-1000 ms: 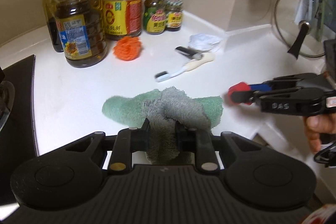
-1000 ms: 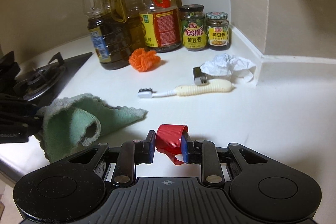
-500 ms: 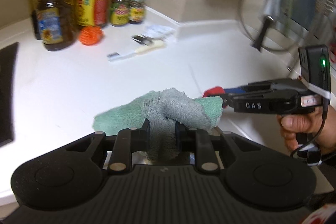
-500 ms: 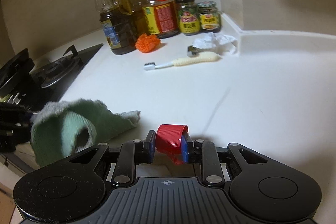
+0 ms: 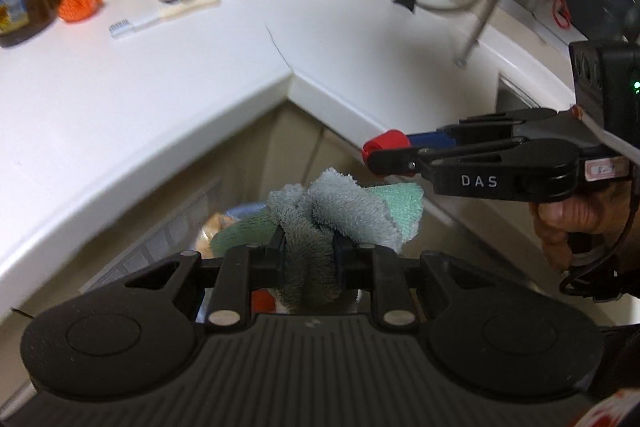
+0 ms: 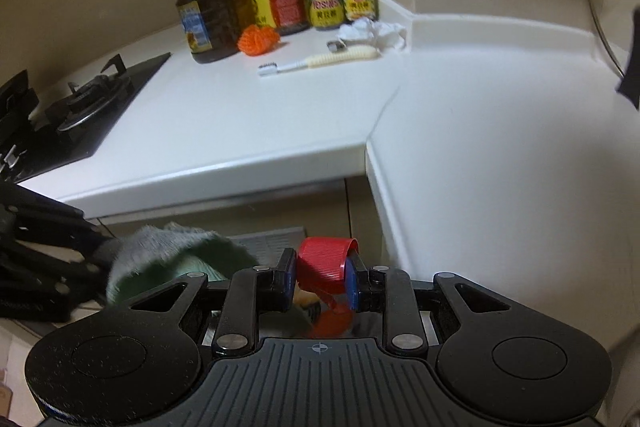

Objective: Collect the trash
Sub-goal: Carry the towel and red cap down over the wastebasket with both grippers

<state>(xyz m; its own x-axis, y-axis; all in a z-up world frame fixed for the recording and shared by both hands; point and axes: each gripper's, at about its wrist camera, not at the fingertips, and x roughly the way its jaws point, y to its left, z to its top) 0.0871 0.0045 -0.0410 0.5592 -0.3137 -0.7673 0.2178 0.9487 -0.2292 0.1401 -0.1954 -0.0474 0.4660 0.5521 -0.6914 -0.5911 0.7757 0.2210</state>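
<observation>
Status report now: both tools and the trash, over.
Left tool shut on green cloth. Right tool shut on red cap. Both off the counter.

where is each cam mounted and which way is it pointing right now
Left wrist: on the left gripper, looking down past the counter edge at a bin; it clamps the green cloth; the right gripper and hand show.
Right wrist: on the right gripper, facing the stove and oil bottles; it clamps the red cap.
Shared: cloth, cap, toothbrush, orange scrubber.
</observation>
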